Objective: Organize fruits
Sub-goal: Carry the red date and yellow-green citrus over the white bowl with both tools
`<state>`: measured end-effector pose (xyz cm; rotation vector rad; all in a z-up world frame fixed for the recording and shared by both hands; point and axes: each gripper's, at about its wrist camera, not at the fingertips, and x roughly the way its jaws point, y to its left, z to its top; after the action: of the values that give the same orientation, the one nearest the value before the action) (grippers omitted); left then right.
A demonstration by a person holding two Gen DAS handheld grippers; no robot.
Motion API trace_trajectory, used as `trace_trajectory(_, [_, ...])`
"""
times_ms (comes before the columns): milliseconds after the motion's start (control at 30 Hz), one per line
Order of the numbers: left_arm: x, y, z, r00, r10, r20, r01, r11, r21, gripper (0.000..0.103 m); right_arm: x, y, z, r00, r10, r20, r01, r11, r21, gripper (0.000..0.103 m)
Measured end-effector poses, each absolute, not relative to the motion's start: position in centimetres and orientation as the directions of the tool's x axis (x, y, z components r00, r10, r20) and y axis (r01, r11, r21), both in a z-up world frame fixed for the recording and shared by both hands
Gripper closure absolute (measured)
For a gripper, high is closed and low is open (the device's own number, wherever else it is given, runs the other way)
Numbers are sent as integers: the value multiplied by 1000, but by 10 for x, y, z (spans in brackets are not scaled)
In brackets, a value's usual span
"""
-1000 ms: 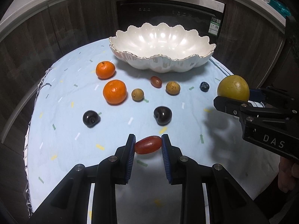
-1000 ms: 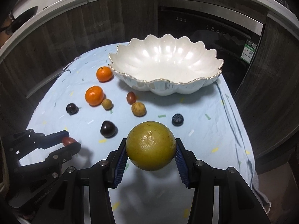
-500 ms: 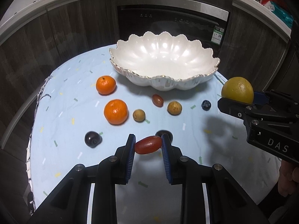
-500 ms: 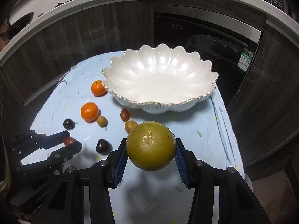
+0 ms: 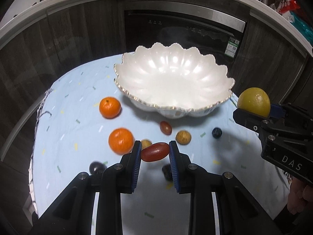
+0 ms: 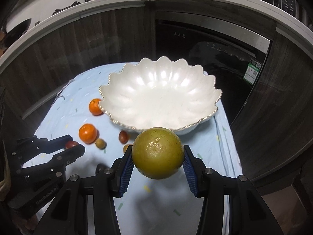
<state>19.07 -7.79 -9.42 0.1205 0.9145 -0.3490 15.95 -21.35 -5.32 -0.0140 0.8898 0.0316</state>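
Above blue-clothed surface [image 5: 78, 105]: left gripper [image 5: 155, 152] clamped on red oval fruit [image 5: 155, 152], right gripper [image 6: 158, 157] clamped on yellow-green citrus [image 6: 158, 152]; both raised facing white scalloped bowl [image 5: 172, 82], likely drop-off point. Other fruits lie loose beside bowl.

Left tool [image 5: 155, 151] nearer bowl [image 5: 137, 98]; right tool [image 6: 158, 159] too (both raised)

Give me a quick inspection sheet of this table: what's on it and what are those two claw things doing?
Surface: pale blue cloth with confetti marks.
Job's things: white scalloped bowl, nothing in it; two oranges and several small fruits loose on the cloth.
Clutter: nothing seen.
Grippers: left gripper clamps a red oblong fruit; right gripper clamps a yellow-green citrus.
Cables: nothing seen.
Surroundings: dark cabinets, built-in appliance.
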Motion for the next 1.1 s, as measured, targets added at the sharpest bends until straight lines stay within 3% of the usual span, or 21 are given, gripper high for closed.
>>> trace_trajectory(1100, [308,-120,-70,610,-239,-756,359,933,-5,74,257,-265,-40,669,-79,-739,97,995,-18,54])
